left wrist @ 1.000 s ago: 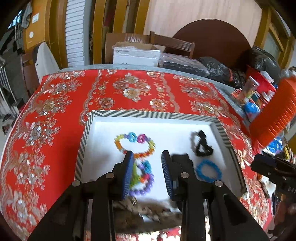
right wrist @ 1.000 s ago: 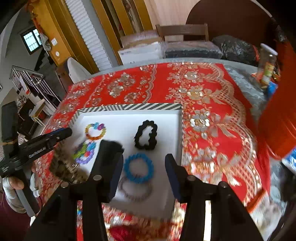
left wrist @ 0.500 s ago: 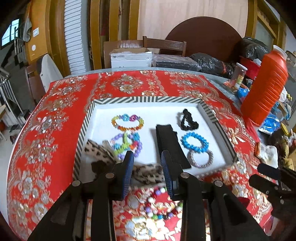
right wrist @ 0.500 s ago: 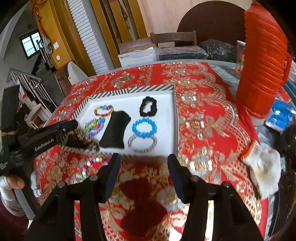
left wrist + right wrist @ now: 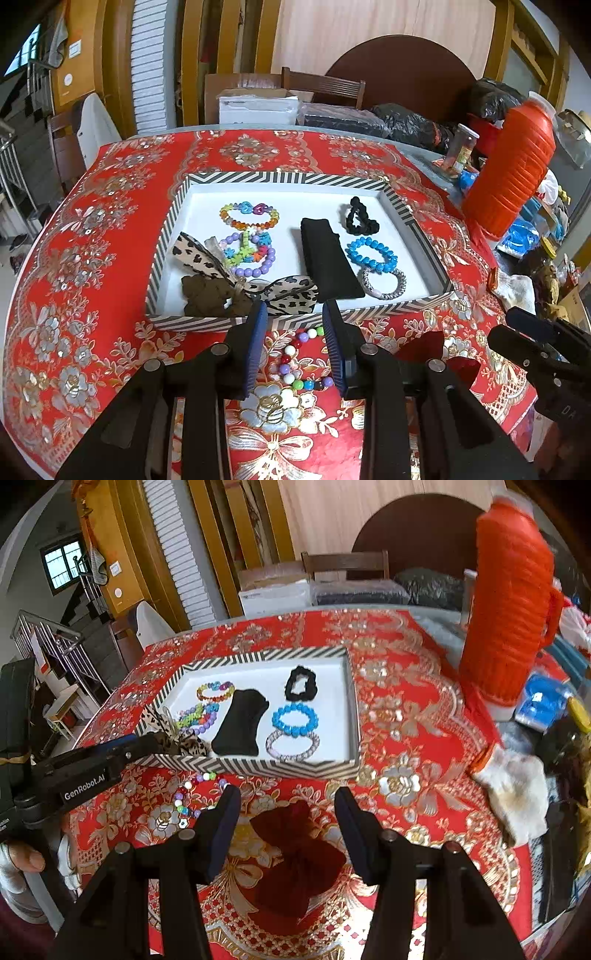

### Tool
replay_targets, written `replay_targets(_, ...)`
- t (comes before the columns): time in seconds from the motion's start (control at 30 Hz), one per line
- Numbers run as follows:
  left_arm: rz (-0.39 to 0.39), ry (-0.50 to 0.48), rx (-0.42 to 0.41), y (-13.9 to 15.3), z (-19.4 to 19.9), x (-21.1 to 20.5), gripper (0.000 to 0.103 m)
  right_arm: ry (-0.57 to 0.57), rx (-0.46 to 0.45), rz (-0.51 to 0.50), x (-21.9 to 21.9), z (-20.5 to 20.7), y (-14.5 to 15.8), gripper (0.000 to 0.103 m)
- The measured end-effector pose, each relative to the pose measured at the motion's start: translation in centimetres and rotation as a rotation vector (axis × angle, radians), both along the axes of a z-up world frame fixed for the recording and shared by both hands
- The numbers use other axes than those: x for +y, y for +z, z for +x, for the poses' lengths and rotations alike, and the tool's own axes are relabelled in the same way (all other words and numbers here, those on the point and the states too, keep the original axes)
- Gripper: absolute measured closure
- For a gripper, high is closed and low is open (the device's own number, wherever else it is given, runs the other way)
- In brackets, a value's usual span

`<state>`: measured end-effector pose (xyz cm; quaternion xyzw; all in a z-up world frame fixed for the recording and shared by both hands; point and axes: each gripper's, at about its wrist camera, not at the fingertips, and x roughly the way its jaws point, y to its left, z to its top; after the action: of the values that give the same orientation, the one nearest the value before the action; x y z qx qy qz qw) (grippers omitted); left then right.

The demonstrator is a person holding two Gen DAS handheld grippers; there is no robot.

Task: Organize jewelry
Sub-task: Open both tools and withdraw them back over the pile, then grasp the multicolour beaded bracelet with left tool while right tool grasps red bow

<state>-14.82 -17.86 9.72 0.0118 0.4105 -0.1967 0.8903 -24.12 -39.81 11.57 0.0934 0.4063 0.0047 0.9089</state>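
Table (image 5: 110, 177) under red floral cloth, cluttered room behind; chairs and boxes at upper centre of frame.

Nearest, lower centre of right wrist view: right tongs (image 5: 287, 798), parted wide, empty, hovering over dark red velvet bow (image 5: 295, 853) lying on the cloth short of the tray. Pulled back from above the tray within the last second.

Lower centre of left wrist view: left tongs (image 5: 294, 314), parted, empty, tips at the tray's near rim. Likewise withdrawn; leopard-print bow (image 5: 236, 273) formerly at the tips now lying in the tray's lower left corner, released.

Just beyond the left tongs, on the cloth: loose multicoloured bead bracelet (image 5: 295, 358), outside the tray, touching nothing.

Middle of frame: striped-rim tray (image 5: 280, 178), white floor. Contents: black pouch (image 5: 327, 266) at centre; two rainbow bead bracelets (image 5: 249, 236) to its left; blue bead bracelet (image 5: 371, 254) and silver-grey coil bracelet (image 5: 383, 282) to its right; black scrunchie (image 5: 360, 221) at upper right.

Far right: tall orange jug (image 5: 511, 166), white cloth (image 5: 517, 790).

Judgement: placement finished; velvet bow and loose bracelet outstanding, each under a ready pair of tongs.
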Motion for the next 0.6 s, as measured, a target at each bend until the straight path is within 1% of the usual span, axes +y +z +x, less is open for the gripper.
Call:
replay_targets(0.1, -0.012, 0.021, 0.002, 0.1, -0.2, 0.6, 0.071, 0.016, 0.006, -0.001, -0.1, -0.1, 0.0, 0.045)
replay_targets(0.27, -0.035, 0.049, 0.054, -0.4, -0.2, 2.5, 0.071, 0.025, -0.007, 0.007, -1.2, -0.5, 0.2, 0.045)
replay_targets(0.37, -0.044, 0.073, 0.071, -0.6, -0.2, 4.0, 0.071, 0.012, -0.005, 0.001, -2.1, -0.8, -0.2, 0.045)
replay_targets(0.47, -0.065, 0.087, 0.097, -1.0, -0.1, 5.1, 0.071, 0.01, 0.018, 0.021, -2.6, -0.8, -0.9, 0.045)
replay_targets(0.6, -0.095, 0.069, 0.142, -2.1, 0.1, 5.2, 0.065, 0.023, 0.028, 0.021, -2.4, -1.1, -1.9, 0.045)
